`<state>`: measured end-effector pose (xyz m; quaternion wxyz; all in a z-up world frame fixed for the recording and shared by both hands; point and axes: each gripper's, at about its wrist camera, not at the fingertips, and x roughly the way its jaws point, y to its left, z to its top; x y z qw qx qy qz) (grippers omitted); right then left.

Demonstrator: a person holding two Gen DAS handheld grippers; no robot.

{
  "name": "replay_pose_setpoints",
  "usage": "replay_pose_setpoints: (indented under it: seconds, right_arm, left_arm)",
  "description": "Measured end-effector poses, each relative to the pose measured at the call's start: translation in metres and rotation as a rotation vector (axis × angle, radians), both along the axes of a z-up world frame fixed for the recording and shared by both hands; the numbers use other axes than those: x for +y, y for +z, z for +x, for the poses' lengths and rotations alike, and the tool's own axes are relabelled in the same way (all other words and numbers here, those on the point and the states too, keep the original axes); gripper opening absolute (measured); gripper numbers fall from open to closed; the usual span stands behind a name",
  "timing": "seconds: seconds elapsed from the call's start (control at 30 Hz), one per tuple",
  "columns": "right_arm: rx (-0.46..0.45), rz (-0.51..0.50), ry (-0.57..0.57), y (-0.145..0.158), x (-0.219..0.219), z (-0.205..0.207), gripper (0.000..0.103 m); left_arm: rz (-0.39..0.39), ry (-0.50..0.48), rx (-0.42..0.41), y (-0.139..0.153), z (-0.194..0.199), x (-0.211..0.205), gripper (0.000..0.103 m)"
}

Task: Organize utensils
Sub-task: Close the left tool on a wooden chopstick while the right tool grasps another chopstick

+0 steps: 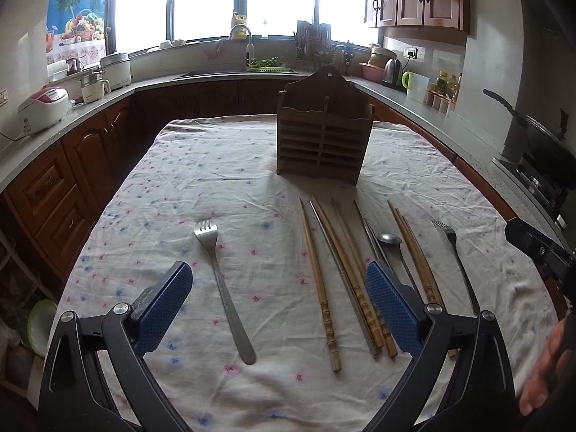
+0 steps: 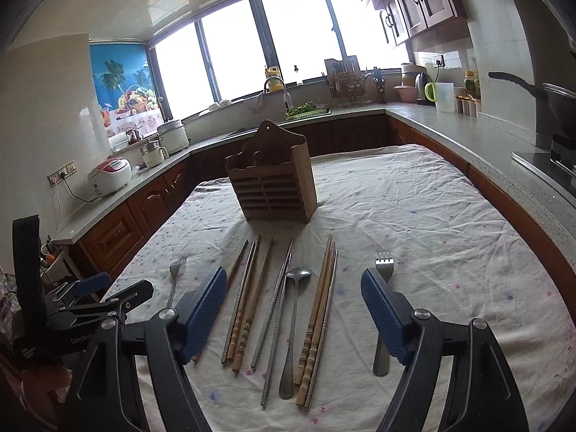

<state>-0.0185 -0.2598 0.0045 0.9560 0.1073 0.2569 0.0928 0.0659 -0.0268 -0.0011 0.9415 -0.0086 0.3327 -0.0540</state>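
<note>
A brown wooden utensil holder (image 1: pixel 321 136) stands upright at the far middle of the clothed table; it also shows in the right wrist view (image 2: pixel 275 184). In front of it lie several bamboo chopsticks (image 1: pixel 318 280), metal chopsticks (image 2: pixel 276 309), a metal spoon (image 2: pixel 294 320), a fork on the left (image 1: pixel 225 289) and a fork on the right (image 2: pixel 382 300). My left gripper (image 1: pixel 279 284) is open and empty above the left fork and chopsticks. My right gripper (image 2: pixel 293 293) is open and empty above the chopsticks and spoon.
The table wears a white flowered cloth (image 1: pixel 216 165). Kitchen counters (image 2: pixel 468 133) run round the table on three sides with rice cookers (image 1: pixel 43 106), a kettle and a sink. A wok (image 1: pixel 547 144) sits on the stove at the right.
</note>
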Motion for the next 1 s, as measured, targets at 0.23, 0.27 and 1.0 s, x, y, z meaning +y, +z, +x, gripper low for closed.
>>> replay_pose_setpoints:
  seconds: [0.23,0.27,1.0]
  right_arm:
    - [0.086,0.053,0.014,0.004,-0.008,0.044,0.047]
    - [0.103,0.058,0.018,0.003,-0.008,0.051,0.042]
    - [0.469,0.008,0.069,-0.076,0.004,0.204,0.022]
  left_arm:
    - [-0.028,-0.052,0.105,-0.004,0.049,-0.005,0.076]
    - [-0.036,-0.06,0.126,-0.006,0.057,-0.005,0.072]
    - [-0.066,-0.165,0.389,-0.066,0.171,-0.032,0.03]
